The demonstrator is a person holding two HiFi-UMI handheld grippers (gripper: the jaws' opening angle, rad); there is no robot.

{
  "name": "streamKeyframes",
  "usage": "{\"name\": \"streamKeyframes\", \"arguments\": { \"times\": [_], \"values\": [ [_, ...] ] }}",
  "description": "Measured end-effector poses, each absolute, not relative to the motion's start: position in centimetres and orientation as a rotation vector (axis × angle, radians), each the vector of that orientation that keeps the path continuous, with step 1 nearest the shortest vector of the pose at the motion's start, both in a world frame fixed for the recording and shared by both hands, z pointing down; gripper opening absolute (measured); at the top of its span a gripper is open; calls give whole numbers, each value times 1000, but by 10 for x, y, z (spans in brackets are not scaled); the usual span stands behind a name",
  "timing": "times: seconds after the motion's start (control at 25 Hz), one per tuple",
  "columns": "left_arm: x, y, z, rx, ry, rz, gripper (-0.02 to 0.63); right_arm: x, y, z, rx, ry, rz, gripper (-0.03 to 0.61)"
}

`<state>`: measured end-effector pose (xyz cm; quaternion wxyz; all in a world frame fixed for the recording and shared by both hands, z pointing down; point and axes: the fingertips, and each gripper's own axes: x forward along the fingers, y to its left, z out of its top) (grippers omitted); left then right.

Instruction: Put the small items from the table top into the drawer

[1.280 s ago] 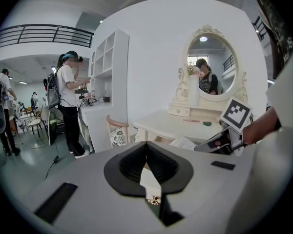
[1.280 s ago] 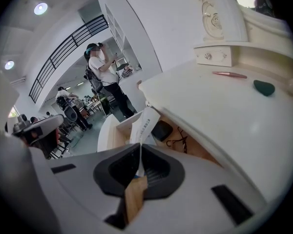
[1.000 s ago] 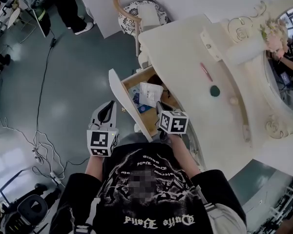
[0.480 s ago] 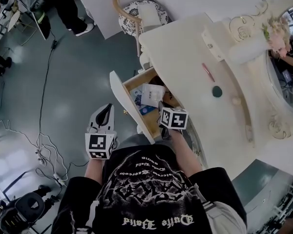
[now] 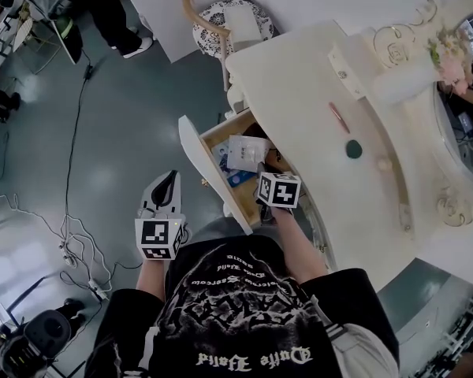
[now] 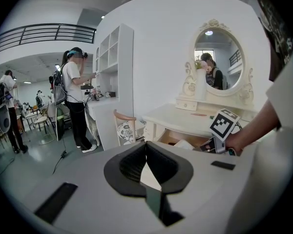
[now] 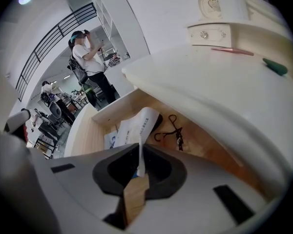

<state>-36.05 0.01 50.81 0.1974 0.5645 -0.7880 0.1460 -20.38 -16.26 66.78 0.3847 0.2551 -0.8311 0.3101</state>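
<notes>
The dressing table's drawer (image 5: 191, 157) stands pulled out; in it lie a white packet (image 5: 244, 153), a blue item (image 5: 236, 178) and a black eyelash curler (image 7: 173, 129). My right gripper (image 5: 261, 172) points down into the drawer. Its jaws have just been opening a little, but they still pinch a thin white packet (image 7: 139, 156) held edge-on. On the table top lie a pink stick (image 5: 337, 118), a dark green item (image 5: 353, 148) and a small beige ball (image 5: 384, 164). My left gripper (image 5: 168, 182) hangs shut and empty left of the drawer front, over the floor.
A wooden chair (image 5: 218, 24) stands at the table's far end. A small drawer box (image 5: 348, 71) and an oval mirror (image 6: 219, 58) sit at the back of the table top. Cables (image 5: 67, 246) run over the floor at left, where a person (image 6: 74, 99) stands farther off.
My right gripper has sunk a little deeper into the drawer with the thin packet between its jaws. The left gripper has hardly moved.
</notes>
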Motion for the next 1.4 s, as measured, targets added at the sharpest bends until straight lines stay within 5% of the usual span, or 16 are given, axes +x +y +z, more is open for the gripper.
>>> {"name": "streamKeyframes", "arguments": {
  "times": [0.84, 1.08, 1.4],
  "values": [
    [-360, 4, 511, 1574, -2210, 435, 15, -199, -166, 689, 643, -2057, 803, 126],
    [-357, 2, 505, 1595, -2210, 439, 15, -200, -159, 684, 608, -2100, 860, 235],
    [-347, -1, 505, 1612, -2211, 428, 15, -202, -153, 667, 579, -2175, 816, 236]
  ]
}}
